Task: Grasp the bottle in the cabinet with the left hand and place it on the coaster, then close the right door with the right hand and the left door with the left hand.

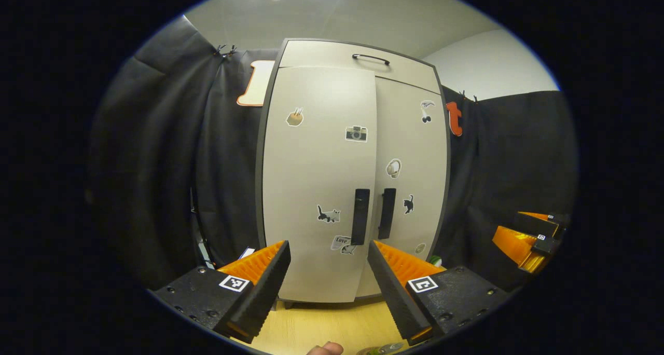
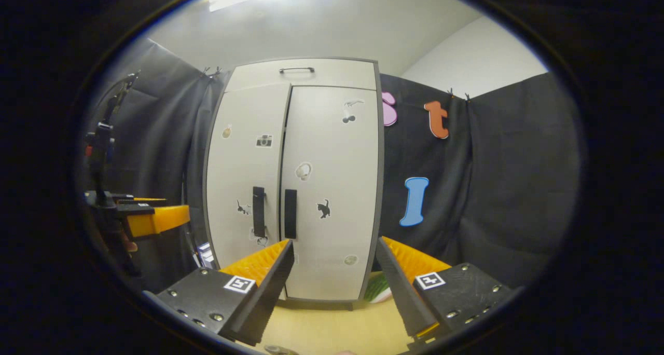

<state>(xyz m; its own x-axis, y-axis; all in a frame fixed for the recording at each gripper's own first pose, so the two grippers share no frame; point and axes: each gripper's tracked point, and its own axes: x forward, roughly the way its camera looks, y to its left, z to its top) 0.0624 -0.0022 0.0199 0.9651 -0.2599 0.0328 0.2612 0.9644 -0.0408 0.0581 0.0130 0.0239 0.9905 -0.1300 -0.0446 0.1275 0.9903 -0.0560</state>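
A pale cabinet [image 1: 321, 189] with stickers stands on the wooden table, both doors swung to. In the left gripper view its left door [image 1: 316, 152] seems to sit slightly proud of the right door [image 1: 410, 152]. Two dark handles [image 1: 360, 216] meet at the middle seam. My left gripper [image 1: 328, 251] is open in front of the left door's lower part, not touching it. My right gripper [image 2: 334, 246] is open too, facing the right door [image 2: 332, 189] from a short way off. A greenish item [image 1: 384, 349] at the bottom edge may be the bottle; I cannot tell.
The wooden tabletop [image 1: 321, 324] runs in front of the cabinet. A fingertip [image 1: 324, 349] shows at the lower edge. Something green [image 2: 378, 287] lies by the cabinet's right foot. Black cloth walls close in on both sides. A stand with a clamp [image 2: 101, 152] rises at the left.
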